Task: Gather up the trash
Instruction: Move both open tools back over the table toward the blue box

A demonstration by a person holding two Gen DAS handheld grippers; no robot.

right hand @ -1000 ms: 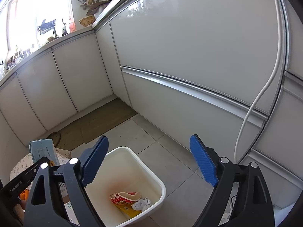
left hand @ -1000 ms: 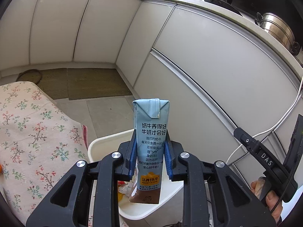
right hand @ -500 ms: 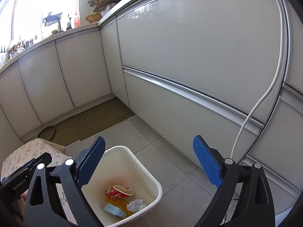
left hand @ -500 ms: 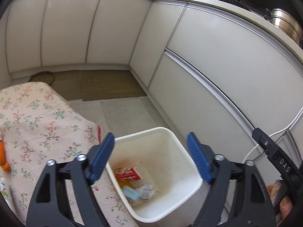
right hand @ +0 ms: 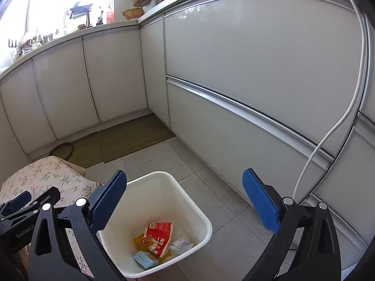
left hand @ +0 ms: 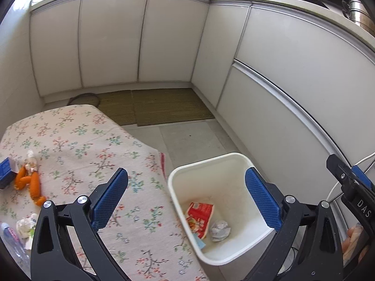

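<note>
Left wrist view: the left gripper [left hand: 186,197], black-framed with blue textured pads, hangs over the gap between a table draped in a floral-print cloth [left hand: 77,140] and a white square plastic waste bin [left hand: 236,158] on the grey tiled floor. Its jaws are opening, and nothing lies between them. The right gripper [right hand: 184,197] hangs above the same bin, jaws likewise opening and empty.

Collected trash lies at the bin's bottom: a red printed noodle packet [right hand: 159,236], a crumpled white paper ball [right hand: 181,243] and a pale blue milk carton [right hand: 144,259] on its side.

Uncollected trash stays on the cloth at the left edge: curled orange peel [left hand: 30,185], a dark blue small box [left hand: 5,171], a whitish crumpled wad [left hand: 24,226] and what appears to be a clear plastic bottle [left hand: 11,241], though the fisheye rim distorts it.

Hazards from here:
- The bin stands just beside the cloth's hanging edge; a low return swing could catch the rim and tip or shift it.
- A pad dragging on the loose cloth could pull the peel and box toward the table edge.
- The peel is thin and curled, so a grip is likely to slip or tear it.
- A white cable [right hand: 339,121] hangs down the cabinet front near the right gripper and could snag.
</note>
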